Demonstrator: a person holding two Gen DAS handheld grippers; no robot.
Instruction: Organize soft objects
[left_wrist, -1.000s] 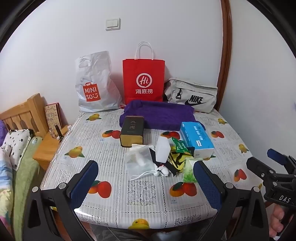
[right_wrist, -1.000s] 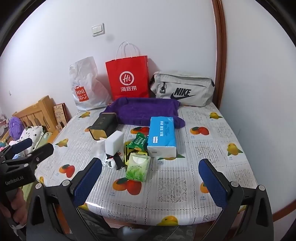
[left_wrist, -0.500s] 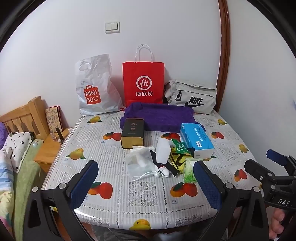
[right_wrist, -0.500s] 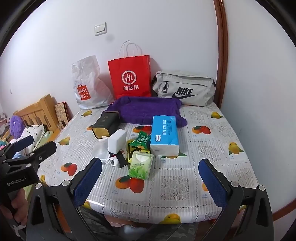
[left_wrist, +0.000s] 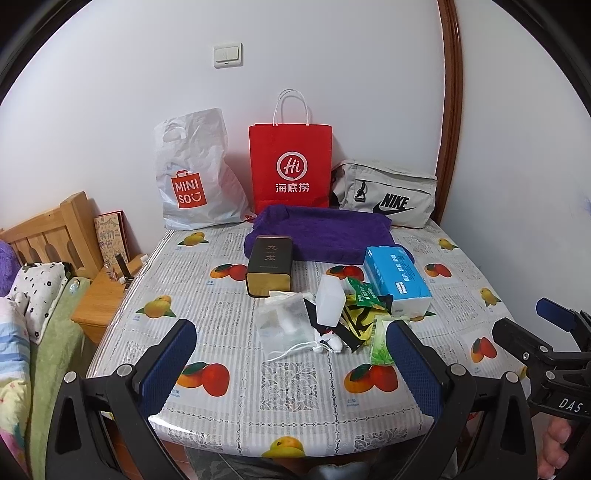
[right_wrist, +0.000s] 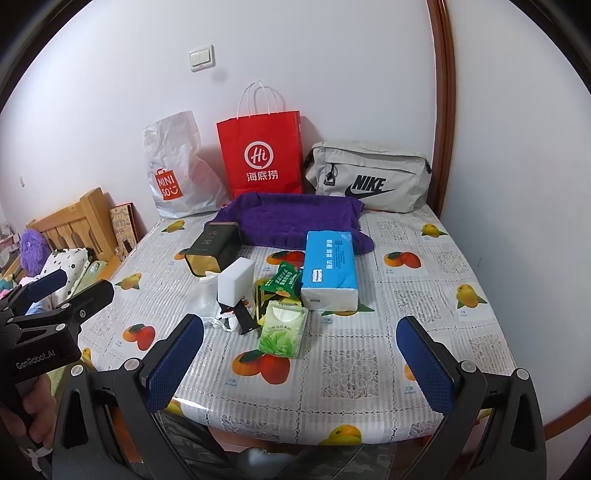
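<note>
Both grippers, left (left_wrist: 290, 363) and right (right_wrist: 299, 360), hang at the near edge of the surface (right_wrist: 424, 295), jaws wide, empty. Soft clutter sits mid-surface: green tissue pack (right_wrist: 282, 328) touching the blue pack (right_wrist: 330, 269). Risk: a grab drags neighbours or crushes the wrapper.

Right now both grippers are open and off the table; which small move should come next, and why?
Probably ease the right gripper forward and down toward the green tissue pack. It is the nearest soft item, lying at the pile's front edge, and the open jaws hold nothing.
</note>
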